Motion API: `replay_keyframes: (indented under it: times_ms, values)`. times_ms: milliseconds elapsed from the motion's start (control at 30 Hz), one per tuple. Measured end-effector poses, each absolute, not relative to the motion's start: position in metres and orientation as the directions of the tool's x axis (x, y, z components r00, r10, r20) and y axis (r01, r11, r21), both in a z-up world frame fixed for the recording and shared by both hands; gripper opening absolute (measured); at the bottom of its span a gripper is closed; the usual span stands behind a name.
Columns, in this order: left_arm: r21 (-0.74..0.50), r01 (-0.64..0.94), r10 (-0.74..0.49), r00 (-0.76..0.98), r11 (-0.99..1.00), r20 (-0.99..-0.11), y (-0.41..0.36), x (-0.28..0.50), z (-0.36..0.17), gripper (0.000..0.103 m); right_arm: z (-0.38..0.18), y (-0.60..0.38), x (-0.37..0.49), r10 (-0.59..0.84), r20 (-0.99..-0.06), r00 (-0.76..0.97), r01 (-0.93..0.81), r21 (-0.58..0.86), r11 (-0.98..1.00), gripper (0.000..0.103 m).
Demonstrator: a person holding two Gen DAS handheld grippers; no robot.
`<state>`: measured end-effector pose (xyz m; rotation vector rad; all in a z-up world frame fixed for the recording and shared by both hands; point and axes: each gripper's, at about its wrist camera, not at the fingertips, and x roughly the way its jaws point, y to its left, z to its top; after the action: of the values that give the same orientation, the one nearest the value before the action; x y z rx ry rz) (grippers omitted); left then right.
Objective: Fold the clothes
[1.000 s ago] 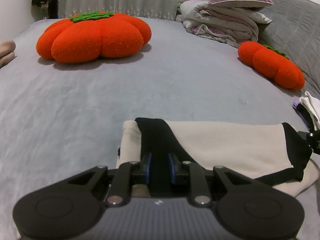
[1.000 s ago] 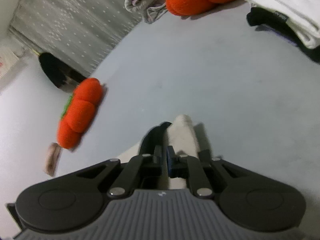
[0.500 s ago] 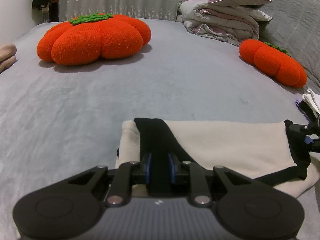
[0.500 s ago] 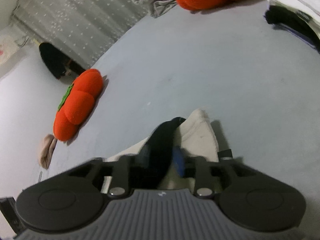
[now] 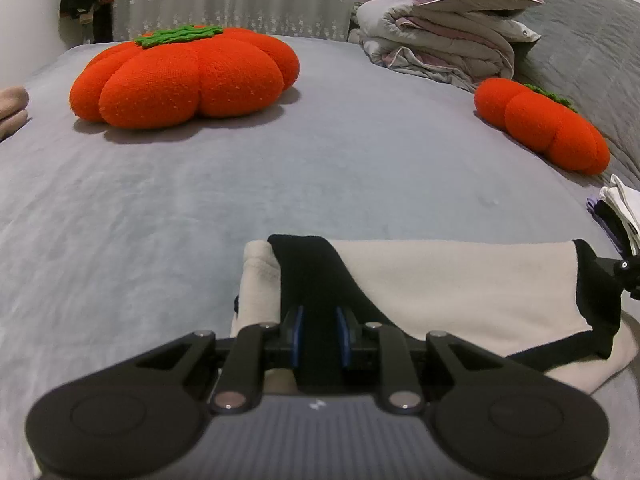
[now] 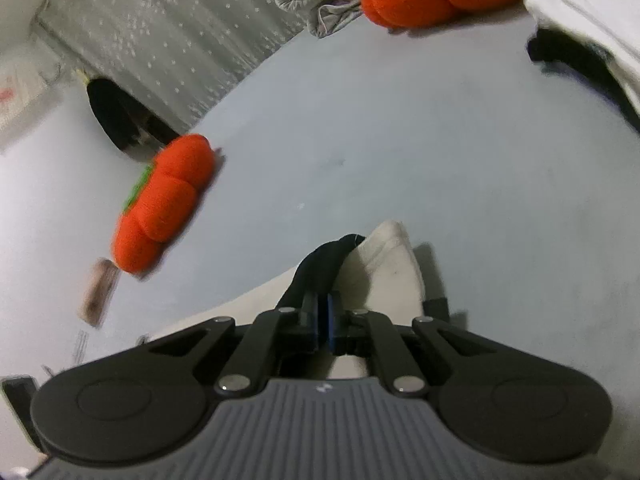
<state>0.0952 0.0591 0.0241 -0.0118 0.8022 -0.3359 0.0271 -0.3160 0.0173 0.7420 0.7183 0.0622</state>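
both tongs are clamped on the cream garment [image 5: 440, 280]: left gripper [image 5: 319, 334] pinches its black trim [image 5: 308, 272], right gripper [image 6: 323, 322] pinches the opposite black edge. it lies on the grey bed [image 5: 240, 184].

Garment [image 5: 432, 280] lying across bed [image 5: 280, 168], nearest the cameras; large pumpkin cushion [image 5: 184, 76] sitting behind it to the left, small pumpkin cushion [image 5: 540, 128] behind-right w/ folded bedding [image 5: 440, 48] stacked beyond; clothes pile [image 5: 620, 212] resting at far right.

My left claw [image 5: 318, 334] grips the cream garment's [image 5: 460, 286] black trim [image 5: 312, 276]

Garment lies flat on the grey bed [image 5: 280, 184]; big pumpkin cushion [image 5: 184, 76] well beyond it
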Motion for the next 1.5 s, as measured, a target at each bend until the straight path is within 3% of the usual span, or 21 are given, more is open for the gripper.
replay_keyframes:
  times_ms: [267,300,433,467,567,633,700,900,1067,1133,1167,1500]
  values:
    - [-0.204,0.268,-0.331,0.625,0.941,-0.707,0.068,0.099,0.025,0.018,0.002,-0.342,0.025,0.290,-0.597,0.748,0.269,0.673,0.689,0.002]
    - [-0.203,0.269,-0.331,0.625,0.942,-0.707,0.067,0.099,0.025,0.018,0.005,-0.341,0.026,0.309,-0.580,0.754,0.253,0.690,0.678,0.012]
    - [-0.180,0.276,-0.319,0.631,0.944,-0.707,0.063,0.098,0.024,0.018,0.028,-0.328,0.030,0.314,-0.517,0.796,0.164,0.684,0.711,0.023]
    - [-0.176,0.276,-0.316,0.632,0.945,-0.707,0.062,0.097,0.024,0.018,0.032,-0.325,0.031,0.306,-0.508,0.805,0.149,0.673,0.724,0.036]
    - [-0.166,0.276,-0.309,0.636,0.947,-0.707,0.061,0.096,0.024,0.018,0.024,-0.313,0.039,0.293,-0.537,0.791,0.157,0.642,0.751,0.037]
    - [-0.161,0.275,-0.305,0.638,0.948,-0.707,0.061,0.095,0.024,0.018,0.019,-0.305,0.044,0.282,-0.562,0.777,0.163,0.613,0.773,0.036]
    - [-0.159,0.275,-0.304,0.639,0.948,-0.707,0.061,0.095,0.024,0.018,0.022,-0.298,0.046,0.254,-0.571,0.781,0.159,0.575,0.803,0.022]
    - [-0.159,0.276,-0.305,0.638,0.948,-0.708,0.061,0.095,0.025,0.018,0.038,-0.294,0.046,0.154,-0.554,0.818,0.162,0.480,0.862,0.024]
    - [-0.153,0.275,-0.300,0.640,0.949,-0.707,0.060,0.095,0.025,0.018,0.026,-0.287,0.056,0.189,-0.576,0.795,0.143,0.481,0.865,0.024]
    - [-0.151,0.275,-0.298,0.641,0.949,-0.707,0.059,0.094,0.025,0.018,0.020,-0.285,0.058,0.177,-0.590,0.788,0.152,0.465,0.872,0.017]
    - [-0.152,0.275,-0.299,0.641,0.949,-0.706,0.059,0.094,0.024,0.018,0.019,-0.289,0.055,0.184,-0.584,0.791,0.161,0.488,0.858,0.005]
    - [-0.183,0.272,-0.318,0.628,0.945,-0.710,0.067,0.098,0.024,0.016,0.016,-0.317,0.032,0.234,-0.555,0.799,0.229,0.639,0.734,0.004]
